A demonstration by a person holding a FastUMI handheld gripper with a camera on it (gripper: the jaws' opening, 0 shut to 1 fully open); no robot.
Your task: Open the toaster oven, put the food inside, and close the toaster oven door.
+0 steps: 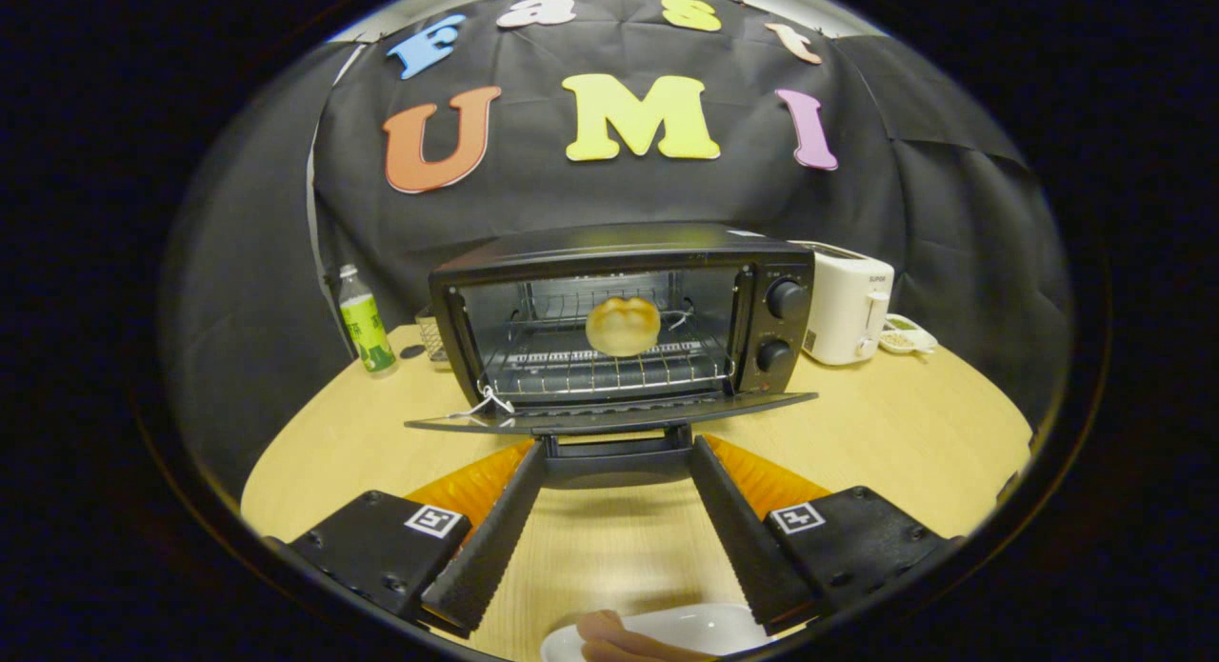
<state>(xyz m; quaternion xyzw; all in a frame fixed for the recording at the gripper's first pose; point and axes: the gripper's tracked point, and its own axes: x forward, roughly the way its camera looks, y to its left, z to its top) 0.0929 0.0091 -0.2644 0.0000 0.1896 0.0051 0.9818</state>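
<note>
With the toaster oven (619,319) holding the bread roll (623,325) on its rack, your gripper (617,448) has its jaws apart and empty, tips flanking the dropped door's handle (617,445), which runs crosswise between them.

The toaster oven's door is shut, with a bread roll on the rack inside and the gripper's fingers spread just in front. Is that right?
Not quite. The gripper view shows the toaster oven door folded down open, not shut. The bread roll does sit on the rack, and the gripper is open, its fingertips either side of the door handle.
</note>
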